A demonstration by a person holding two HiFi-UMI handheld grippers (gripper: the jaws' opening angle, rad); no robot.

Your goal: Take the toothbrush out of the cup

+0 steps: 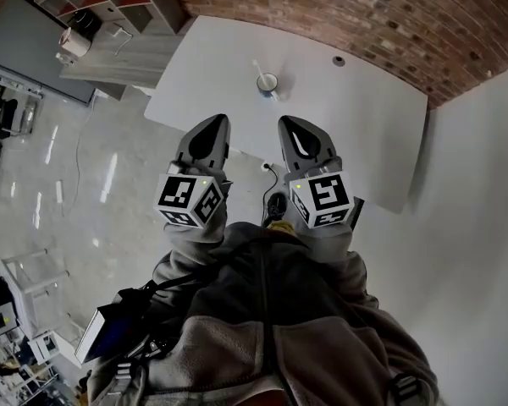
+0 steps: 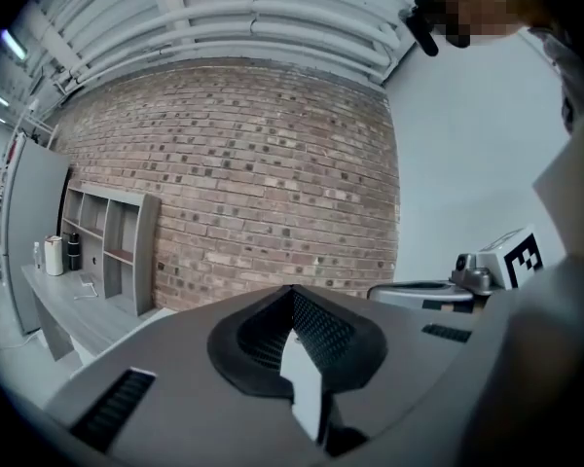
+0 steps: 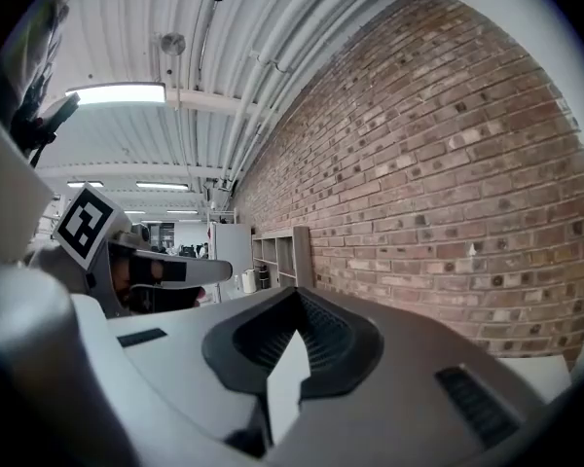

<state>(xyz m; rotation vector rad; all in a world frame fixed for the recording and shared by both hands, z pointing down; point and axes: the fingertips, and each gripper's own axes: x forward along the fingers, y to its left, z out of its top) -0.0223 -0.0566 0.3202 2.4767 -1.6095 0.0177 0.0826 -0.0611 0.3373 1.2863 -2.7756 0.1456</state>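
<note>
White tabletop (image 1: pixel 364 100) across upper centre of head view. Mid-frame, side by side: left gripper (image 1: pixel 213 127) and right gripper (image 1: pixel 291 128), fingers (image 3: pixel 399 358) pressed together, gripping nothing. Upper centre on tabletop: cup (image 1: pixel 267 82), well beyond both grippers, with toothbrush (image 1: pixel 259 68) upright inside.

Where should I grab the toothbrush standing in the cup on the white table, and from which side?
Take the toothbrush by the bare length sticking out above the cup rim. It leans toward the far left of the table, so coming down from above on that side, jaws across the thin stem, looks best. The right gripper is shut; open it first.
</note>
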